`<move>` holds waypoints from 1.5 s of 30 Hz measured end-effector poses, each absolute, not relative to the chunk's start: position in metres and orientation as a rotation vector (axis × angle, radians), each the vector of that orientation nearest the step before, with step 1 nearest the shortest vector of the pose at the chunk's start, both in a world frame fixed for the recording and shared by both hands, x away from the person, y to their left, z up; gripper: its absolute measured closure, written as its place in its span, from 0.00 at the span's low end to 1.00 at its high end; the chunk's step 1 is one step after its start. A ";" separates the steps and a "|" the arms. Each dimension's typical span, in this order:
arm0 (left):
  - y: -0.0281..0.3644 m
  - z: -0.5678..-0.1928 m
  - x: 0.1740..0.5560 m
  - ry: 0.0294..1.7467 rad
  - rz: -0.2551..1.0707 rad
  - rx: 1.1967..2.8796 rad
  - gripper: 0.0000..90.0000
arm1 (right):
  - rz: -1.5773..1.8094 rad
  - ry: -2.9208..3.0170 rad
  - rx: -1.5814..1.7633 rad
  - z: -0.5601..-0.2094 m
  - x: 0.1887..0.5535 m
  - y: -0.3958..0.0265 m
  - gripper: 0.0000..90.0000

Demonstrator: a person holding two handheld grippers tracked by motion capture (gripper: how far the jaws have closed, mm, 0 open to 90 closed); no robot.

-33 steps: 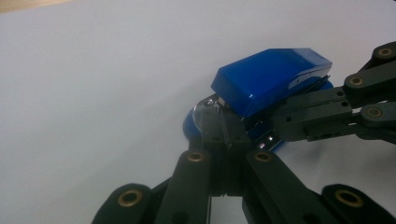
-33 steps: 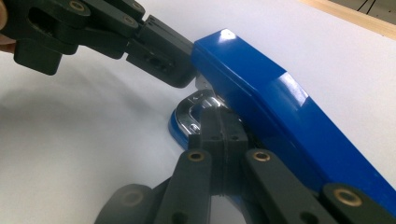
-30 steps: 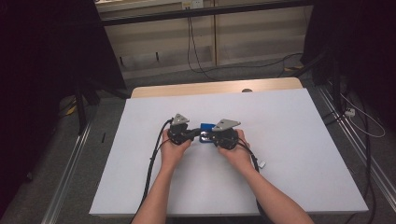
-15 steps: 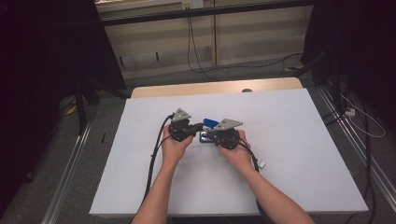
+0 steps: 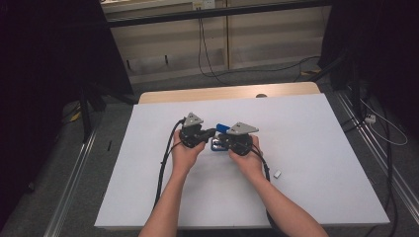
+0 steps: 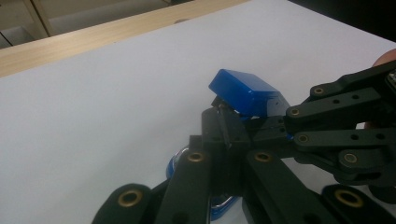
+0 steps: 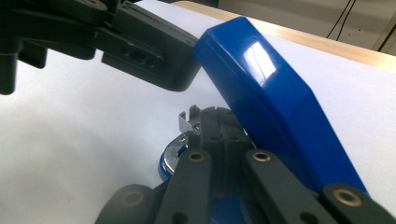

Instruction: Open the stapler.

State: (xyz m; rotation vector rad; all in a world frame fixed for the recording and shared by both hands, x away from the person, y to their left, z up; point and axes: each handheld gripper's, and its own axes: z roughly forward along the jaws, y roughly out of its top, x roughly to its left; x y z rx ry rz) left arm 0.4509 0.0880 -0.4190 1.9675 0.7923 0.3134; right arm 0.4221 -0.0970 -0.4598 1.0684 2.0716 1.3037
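Near the middle of the white table (image 5: 321, 163), the left gripper (image 5: 213, 132) and right gripper (image 5: 221, 141) met over a blue stapler (image 5: 221, 128). The stapler's blue top was tilted up, hinged open. Both grippers had their jaws drawn together; the right one seemed to pinch the stapler's metal base (the contact was partly hidden), while the left one's tips pressed at the raised top. A small white object (image 5: 277, 174) lay at four o'clock from the hands, well apart.
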 end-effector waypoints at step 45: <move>0.083 -0.448 0.459 0.803 0.341 2.059 1.00 | 1.222 1.957 1.069 -0.454 0.416 -0.097 1.00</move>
